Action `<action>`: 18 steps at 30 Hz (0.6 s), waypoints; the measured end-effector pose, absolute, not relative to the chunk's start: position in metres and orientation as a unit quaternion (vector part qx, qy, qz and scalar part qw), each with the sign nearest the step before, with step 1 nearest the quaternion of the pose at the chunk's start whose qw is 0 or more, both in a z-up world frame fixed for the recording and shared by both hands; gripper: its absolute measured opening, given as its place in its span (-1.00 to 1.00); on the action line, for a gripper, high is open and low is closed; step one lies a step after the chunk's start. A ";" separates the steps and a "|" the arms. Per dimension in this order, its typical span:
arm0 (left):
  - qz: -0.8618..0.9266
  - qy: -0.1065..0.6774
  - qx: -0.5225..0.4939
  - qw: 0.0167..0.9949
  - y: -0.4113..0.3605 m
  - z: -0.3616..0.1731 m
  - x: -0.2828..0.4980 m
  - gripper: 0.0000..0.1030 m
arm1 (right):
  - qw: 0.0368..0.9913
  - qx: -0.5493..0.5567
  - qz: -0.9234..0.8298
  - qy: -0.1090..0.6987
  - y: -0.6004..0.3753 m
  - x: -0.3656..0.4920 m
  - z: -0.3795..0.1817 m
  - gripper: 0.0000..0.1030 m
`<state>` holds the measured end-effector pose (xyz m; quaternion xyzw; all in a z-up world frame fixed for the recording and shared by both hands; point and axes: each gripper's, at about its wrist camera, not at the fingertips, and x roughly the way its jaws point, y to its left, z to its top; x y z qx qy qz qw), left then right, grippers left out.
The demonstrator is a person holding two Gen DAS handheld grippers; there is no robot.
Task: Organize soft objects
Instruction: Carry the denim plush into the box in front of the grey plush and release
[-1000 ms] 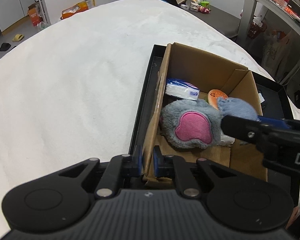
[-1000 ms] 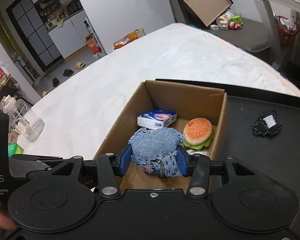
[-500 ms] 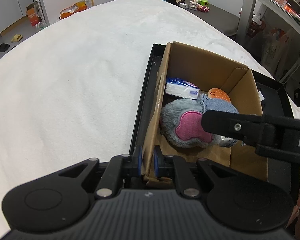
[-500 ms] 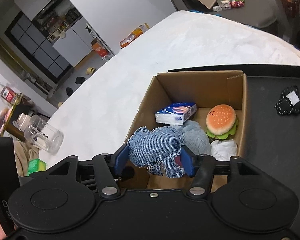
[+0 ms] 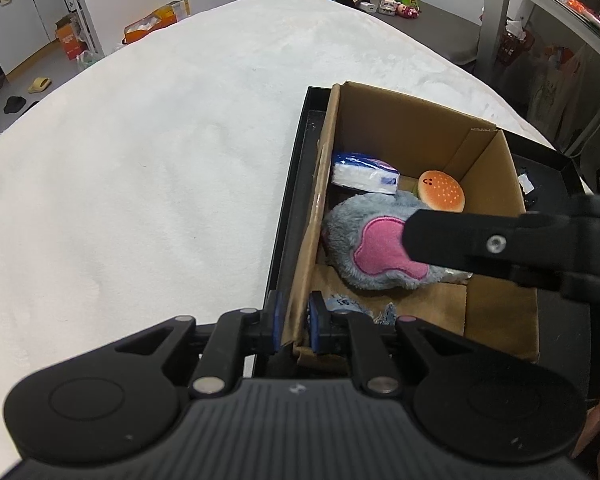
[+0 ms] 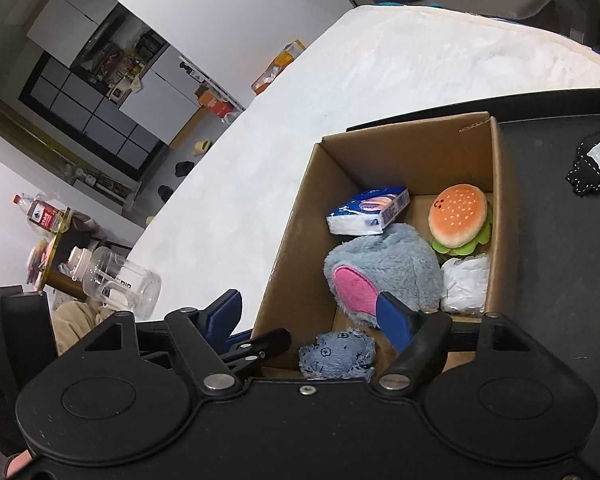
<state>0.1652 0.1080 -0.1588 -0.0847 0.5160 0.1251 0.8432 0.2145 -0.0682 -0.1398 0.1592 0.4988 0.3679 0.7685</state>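
1. I kept the left tongs (image 5: pixel 293 326) clamped on the cardboard box (image 5: pixel 496 184) wall, steadying it.
2. My right tongs (image 6: pixel 312 320) had just been opening, nothing pressed; the denim pouch (image 6: pixel 337 354) lay, seemingly dropped, at the box's six o'clock corner.

White blanket (image 5: pixel 148 168), clear jar (image 6: pixel 120 286), perhaps plastic, slippers (image 5: pixel 39 84)

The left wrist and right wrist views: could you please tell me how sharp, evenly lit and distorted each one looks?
Left wrist view: sharp, soft even light, no glare; fisheye bends the white bed cover and cardboard box. Right wrist view: equally sharp, strongly tilted, the room curving at its edges; the denim pouch and burger plush stay crisp, with only faint shadow inside the box.
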 end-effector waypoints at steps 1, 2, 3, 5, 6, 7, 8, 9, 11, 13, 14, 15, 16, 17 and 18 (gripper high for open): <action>0.126 0.517 -0.084 0.843 0.108 -0.159 0.165 -0.74 | 0.769 0.159 0.368 0.498 -0.070 0.215 -0.139 0.43; 0.128 0.518 -0.082 0.842 0.107 -0.159 0.166 -0.73 | 0.771 0.158 0.368 0.496 -0.072 0.215 -0.138 0.43; 0.130 0.519 -0.081 0.841 0.107 -0.159 0.167 -0.72 | 0.774 0.154 0.367 0.493 -0.073 0.215 -0.137 0.43; 0.133 0.523 -0.080 0.838 0.106 -0.159 0.169 -0.71 | 0.781 0.142 0.363 0.489 -0.077 0.215 -0.134 0.43; 0.134 0.525 -0.079 0.837 0.105 -0.160 0.169 -0.68 | 0.786 0.132 0.359 0.485 -0.080 0.215 -0.133 0.43; 0.134 0.527 -0.079 0.836 0.104 -0.160 0.170 -0.66 | 0.790 0.126 0.357 0.482 -0.081 0.215 -0.132 0.43; 0.133 0.530 -0.079 0.834 0.103 -0.160 0.171 -0.58 | 0.794 0.120 0.353 0.479 -0.084 0.215 -0.131 0.43; 0.133 0.532 -0.078 0.833 0.102 -0.160 0.172 -0.47 | 0.799 0.118 0.350 0.476 -0.088 0.215 -0.130 0.43; 0.131 0.536 -0.078 0.830 0.100 -0.161 0.174 -0.29 | 0.806 0.114 0.341 0.470 -0.095 0.217 -0.129 0.43; 0.128 0.538 -0.075 0.830 0.096 -0.161 0.176 -0.17 | 0.816 0.105 0.330 0.464 -0.101 0.218 -0.127 0.43; 0.126 0.538 -0.072 0.830 0.094 -0.160 0.177 -0.14 | 0.821 0.099 0.323 0.461 -0.104 0.219 -0.127 0.43; 0.125 0.538 -0.069 0.831 0.092 -0.159 0.177 -0.10 | 0.824 0.094 0.319 0.459 -0.107 0.220 -0.127 0.44; 0.125 0.538 -0.065 0.831 0.090 -0.158 0.178 -0.09 | 0.827 0.090 0.315 0.457 -0.109 0.221 -0.127 0.46; 0.125 0.538 -0.061 0.831 0.089 -0.158 0.179 -0.05 | 0.830 0.087 0.311 0.455 -0.111 0.222 -0.127 0.46; 0.125 0.539 -0.059 0.831 0.088 -0.158 0.180 0.00 | 0.832 0.085 0.308 0.453 -0.115 0.223 -0.127 0.48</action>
